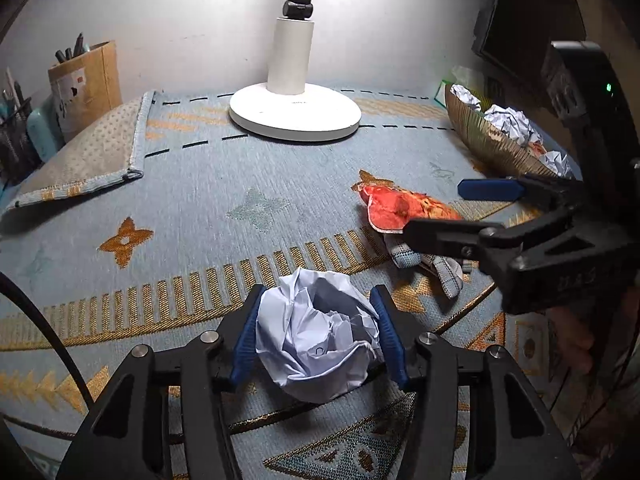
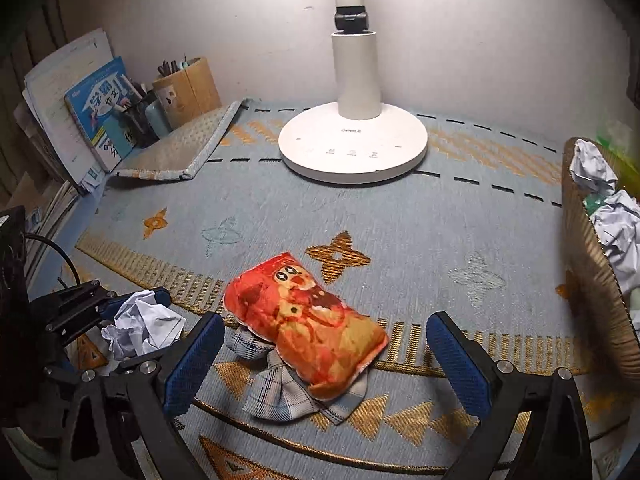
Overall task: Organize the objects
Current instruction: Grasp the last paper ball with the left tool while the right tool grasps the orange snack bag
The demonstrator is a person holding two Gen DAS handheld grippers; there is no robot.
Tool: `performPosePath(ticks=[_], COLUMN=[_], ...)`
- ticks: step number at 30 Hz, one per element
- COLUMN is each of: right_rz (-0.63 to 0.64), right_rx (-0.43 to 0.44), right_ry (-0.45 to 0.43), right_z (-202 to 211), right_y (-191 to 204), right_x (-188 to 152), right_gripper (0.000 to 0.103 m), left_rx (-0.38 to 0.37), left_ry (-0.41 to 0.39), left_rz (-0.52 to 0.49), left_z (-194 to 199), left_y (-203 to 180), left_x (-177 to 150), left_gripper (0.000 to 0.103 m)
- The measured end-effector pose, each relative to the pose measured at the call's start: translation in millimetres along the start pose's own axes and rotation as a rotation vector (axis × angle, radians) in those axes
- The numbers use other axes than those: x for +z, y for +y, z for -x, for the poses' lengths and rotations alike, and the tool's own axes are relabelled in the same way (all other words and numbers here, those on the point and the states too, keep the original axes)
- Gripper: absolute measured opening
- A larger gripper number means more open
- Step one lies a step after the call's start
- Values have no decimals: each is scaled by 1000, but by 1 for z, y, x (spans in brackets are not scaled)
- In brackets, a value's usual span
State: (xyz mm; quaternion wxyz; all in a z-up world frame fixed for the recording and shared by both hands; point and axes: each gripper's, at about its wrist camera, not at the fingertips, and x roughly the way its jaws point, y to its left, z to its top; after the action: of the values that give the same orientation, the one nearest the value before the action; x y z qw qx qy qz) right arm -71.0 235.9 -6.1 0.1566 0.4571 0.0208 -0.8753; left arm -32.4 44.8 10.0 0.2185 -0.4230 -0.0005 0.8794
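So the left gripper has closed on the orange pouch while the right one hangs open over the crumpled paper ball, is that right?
Not quite: the objects are swapped. The left wrist view shows the left gripper closed on the crumpled paper ball, and the right wrist view shows the right gripper open over the orange pouch.

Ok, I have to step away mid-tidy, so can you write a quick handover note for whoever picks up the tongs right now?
Left tongs: closed on a crumpled paper ball, just above the mat.
Right tongs: open, empty, poised over the orange plush pouch, which lies on a plaid cloth.
Done: several paper balls already in the woven basket at the right.
Left: carry the held ball to the basket, probably; then sort out pouch and cloth.
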Motion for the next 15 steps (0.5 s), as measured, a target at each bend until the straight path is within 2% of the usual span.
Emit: performPosePath(ticks=[1,2,5,6,7,10,12,15], right_rz=[6,0,-47,-72,-98,-176,-219,-322], right_rx=[11,23,10,25,57,97,84,149], right_ry=[5,13,-42,-53,-59,-75,-95,-104], right_z=[-6,-12,-12,-9,-6,1,11,28], right_y=[2,2,-5,-9,-13,-23,-27,-39], right_x=[-1,-3,-9,-10,-11,-17,-23,-38], right_gripper=[80,78,65,54,48,38,38,38], left_rx=[-11,-26,-49,-47,-44,-39,-37,-16], left_ry=[-12,-28,-43,-40,-40,-47,-50,-57], left_rz=[24,47,101,108,109,92,89,94], left_z=[2,5,7,6,6,6,7,8], left_y=[5,9,18,19,19,16,15,17], left_x=[1,1,2,2,3,3,3,3], left_gripper=[49,49,49,49,49,49,49,49])
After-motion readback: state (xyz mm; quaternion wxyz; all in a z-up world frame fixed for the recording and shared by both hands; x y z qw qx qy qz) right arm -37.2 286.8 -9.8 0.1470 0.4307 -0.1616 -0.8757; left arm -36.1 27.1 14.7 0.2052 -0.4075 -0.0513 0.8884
